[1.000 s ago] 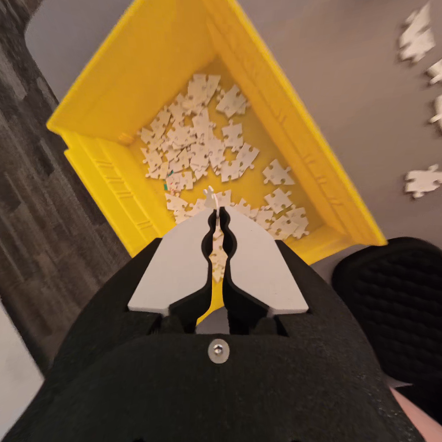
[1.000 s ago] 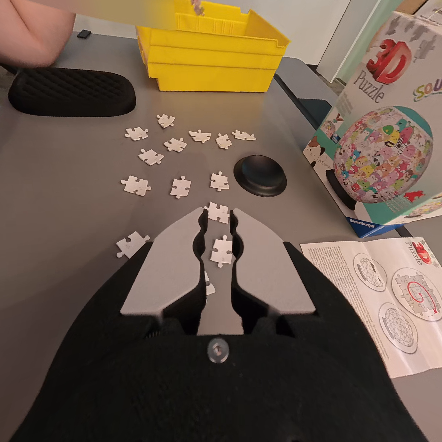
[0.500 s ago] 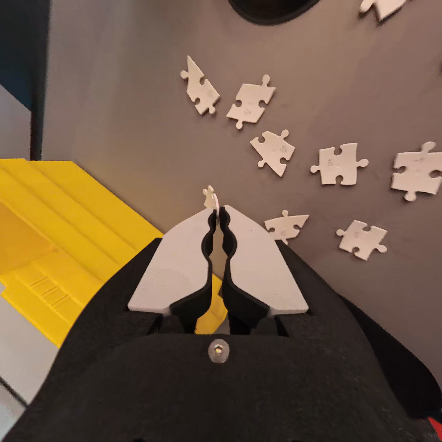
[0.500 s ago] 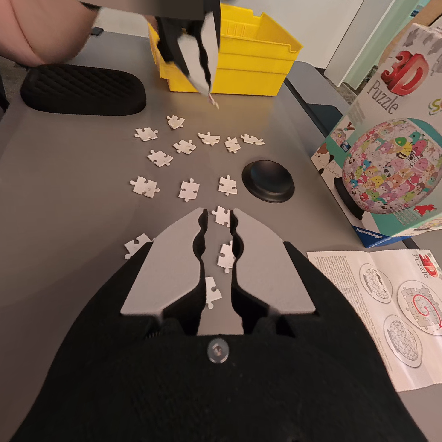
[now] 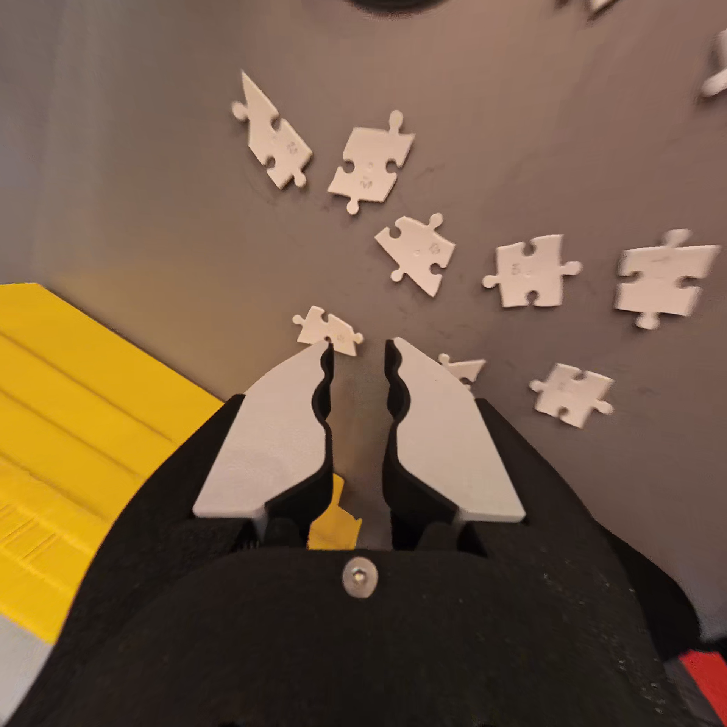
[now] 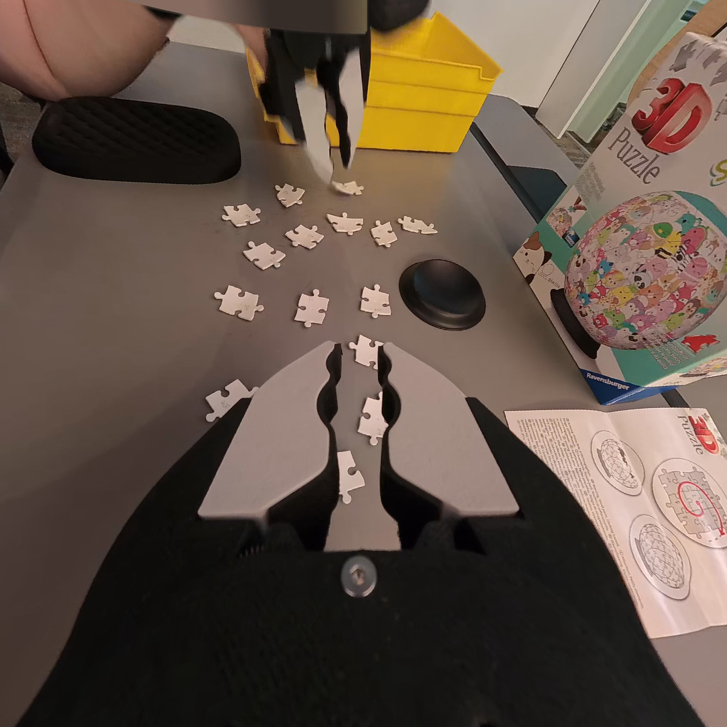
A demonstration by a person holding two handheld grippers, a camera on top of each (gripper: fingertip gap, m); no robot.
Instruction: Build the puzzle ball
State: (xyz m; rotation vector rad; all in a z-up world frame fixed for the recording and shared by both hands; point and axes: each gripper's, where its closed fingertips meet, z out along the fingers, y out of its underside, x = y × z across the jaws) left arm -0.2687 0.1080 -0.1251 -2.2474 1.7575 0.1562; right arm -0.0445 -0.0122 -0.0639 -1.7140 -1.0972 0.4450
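Left wrist view steeply down, close; right low, forward; shared puzzle pieces (image 5: 415, 253).

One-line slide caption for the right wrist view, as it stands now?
Open right gripper hovers over white puzzle pieces on the grey table; left gripper hangs open above one piece near the yellow bin.

White puzzle pieces (image 6: 310, 308) lie flat, blank side up, scattered apart on the grey worktop (image 6: 118, 314); one piece (image 5: 329, 329) lies nearest the yellow bin (image 6: 425, 106).
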